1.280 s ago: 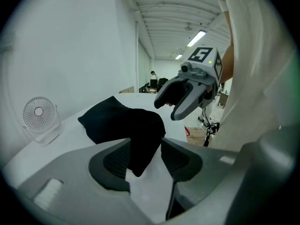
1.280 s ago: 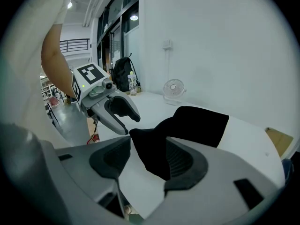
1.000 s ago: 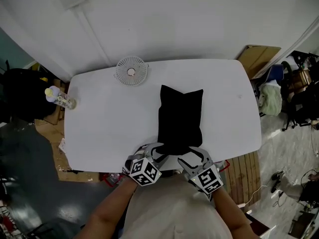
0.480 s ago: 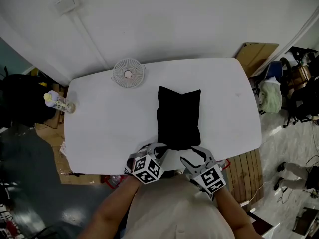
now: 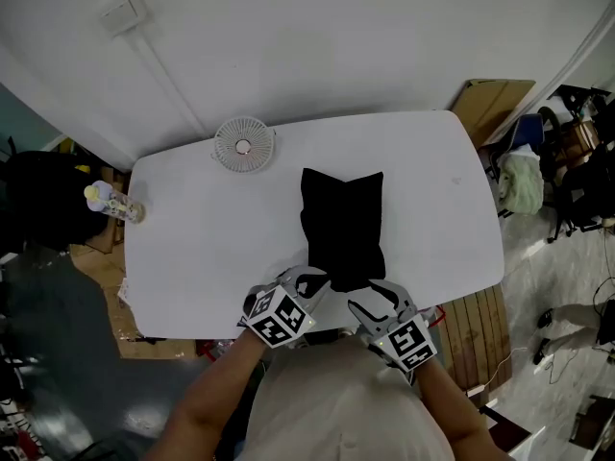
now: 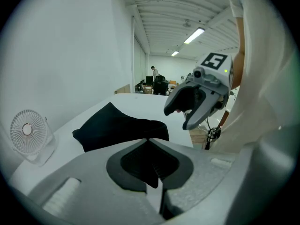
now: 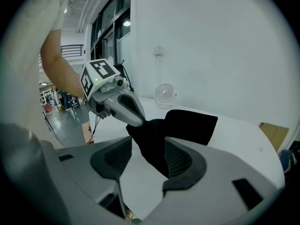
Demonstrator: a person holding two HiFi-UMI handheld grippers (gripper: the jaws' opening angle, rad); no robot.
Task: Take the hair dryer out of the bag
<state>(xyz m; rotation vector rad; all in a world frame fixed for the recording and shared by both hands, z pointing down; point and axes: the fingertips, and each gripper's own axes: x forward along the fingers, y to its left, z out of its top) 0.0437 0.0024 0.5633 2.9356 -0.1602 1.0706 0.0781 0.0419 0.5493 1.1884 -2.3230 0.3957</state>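
A black cloth bag [image 5: 341, 224] lies flat on the white table [image 5: 192, 248], its near end bunched and raised. My left gripper [image 5: 312, 281] is shut on that near edge and holds it a little above the table. The right gripper view shows the pinched cloth [image 7: 187, 125] hanging from the left gripper [image 7: 136, 118]. My right gripper [image 5: 375, 301] stands beside it at the table's near edge. Its jaws are closing slowly, with black cloth seen between them but the pads apart from it. No hair dryer shows; the bag [image 6: 117, 128] hides its contents.
A small white fan [image 5: 242, 144] stands at the table's far left edge. A bottle [image 5: 110, 202] sits at the left corner. Cardboard [image 5: 495, 99] leans against the wall past the right corner. Clutter lies on the floor at the right.
My left gripper has shut on the bag's near edge and lifted it slightly, bunching that end. The right gripper has stayed in place.
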